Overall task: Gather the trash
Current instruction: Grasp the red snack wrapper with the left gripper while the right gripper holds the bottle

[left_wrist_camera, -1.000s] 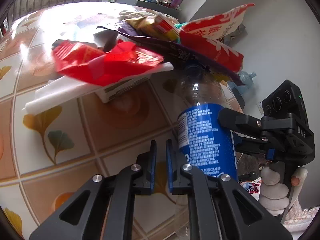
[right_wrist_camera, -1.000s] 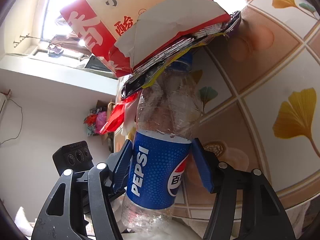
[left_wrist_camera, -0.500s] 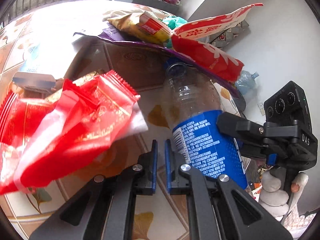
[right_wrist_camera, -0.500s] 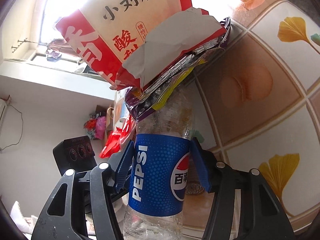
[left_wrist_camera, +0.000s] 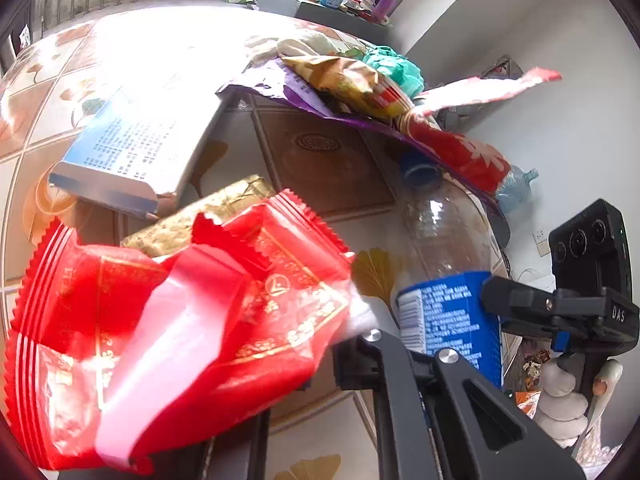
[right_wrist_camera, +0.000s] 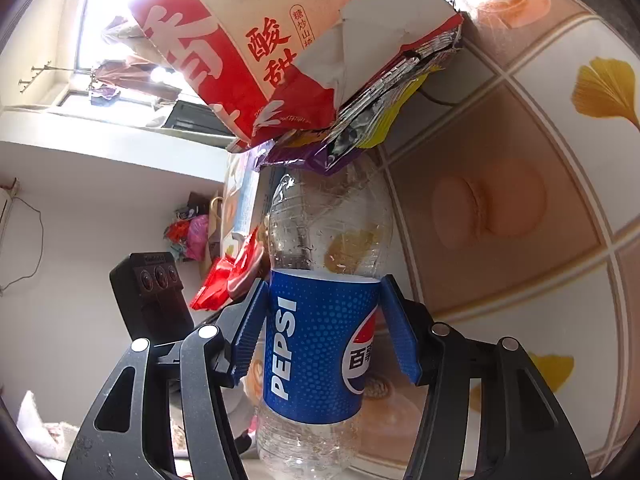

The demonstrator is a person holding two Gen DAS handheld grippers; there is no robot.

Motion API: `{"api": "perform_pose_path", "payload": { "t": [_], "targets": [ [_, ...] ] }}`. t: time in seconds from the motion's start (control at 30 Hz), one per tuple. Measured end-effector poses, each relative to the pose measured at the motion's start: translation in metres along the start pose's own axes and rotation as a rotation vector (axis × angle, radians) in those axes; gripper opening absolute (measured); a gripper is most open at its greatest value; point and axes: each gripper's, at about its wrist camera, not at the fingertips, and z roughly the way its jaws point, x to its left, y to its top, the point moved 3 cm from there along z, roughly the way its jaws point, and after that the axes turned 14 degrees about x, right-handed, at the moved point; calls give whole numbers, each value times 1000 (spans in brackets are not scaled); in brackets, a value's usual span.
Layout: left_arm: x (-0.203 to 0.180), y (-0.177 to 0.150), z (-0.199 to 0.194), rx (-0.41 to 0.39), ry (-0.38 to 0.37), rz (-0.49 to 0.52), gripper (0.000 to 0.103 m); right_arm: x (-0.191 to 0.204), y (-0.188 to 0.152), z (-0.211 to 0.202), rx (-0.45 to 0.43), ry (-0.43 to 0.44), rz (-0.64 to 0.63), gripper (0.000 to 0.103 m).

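My right gripper (right_wrist_camera: 324, 332) is shut on a clear Pepsi bottle (right_wrist_camera: 320, 344) with a blue label, its blue cap end under a heap of wrappers. The bottle (left_wrist_camera: 444, 280) and the right gripper (left_wrist_camera: 560, 308) also show in the left wrist view. A red and white snack bag (right_wrist_camera: 248, 40) and a purple wrapper (right_wrist_camera: 320, 156) lie on the bottle's top. My left gripper (left_wrist_camera: 344, 360) sits beside the bottle; a crumpled red wrapper (left_wrist_camera: 168, 340) covers its left finger, so whether the jaws are shut or hold it is hidden.
A blue and white box (left_wrist_camera: 132, 148) and a gold wrapper (left_wrist_camera: 208, 212) lie on the tiled tabletop (left_wrist_camera: 332, 160) behind the red wrapper. A heap of snack bags (left_wrist_camera: 360, 84) and a green wad (left_wrist_camera: 394, 64) sit at the far edge.
The red wrapper has come closer and now covers the left gripper's left finger. The right gripper still holds the bottle under the wrapper heap, view shifted slightly.
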Motion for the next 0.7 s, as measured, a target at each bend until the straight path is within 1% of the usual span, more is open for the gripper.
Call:
{"api": "perform_pose_path", "payload": {
  "t": [0.1, 0.27, 0.3, 0.33, 0.47, 0.53, 0.6, 0.67, 0.7],
  "targets": [
    [10, -13, -16, -18, 8, -3, 5, -6, -11, -13, -7, -7, 23, 54],
    [27, -42, -42, -38, 0, -6, 5, -14, -31, -20, -38, -3, 91, 54],
    [30, -47, -49, -40, -4, -2, 6, -13, -33, -22, -53, -16, 99, 54],
    [25, -62, -38, -43, -5, 6, 5, -9, -34, -19, -75, -39, 104, 54],
    [28, -91, -63, -45, -10, 66, 6, -16, -38, -40, -165, -113, 133, 54],
    [17, -107, -60, -58, -20, 107, 7, -18, -37, -47, -210, -150, 144, 54],
    [16, -123, -85, -97, -30, 155, 8, -17, -34, -50, -252, -199, 146, 54],
    [7, -131, -113, -164, -21, 204, 8, -17, -30, -50, -289, -241, 145, 55],
    [3, -134, -125, -201, -6, 224, 8, -16, -26, -49, -300, -247, 146, 56]
  ]
}}
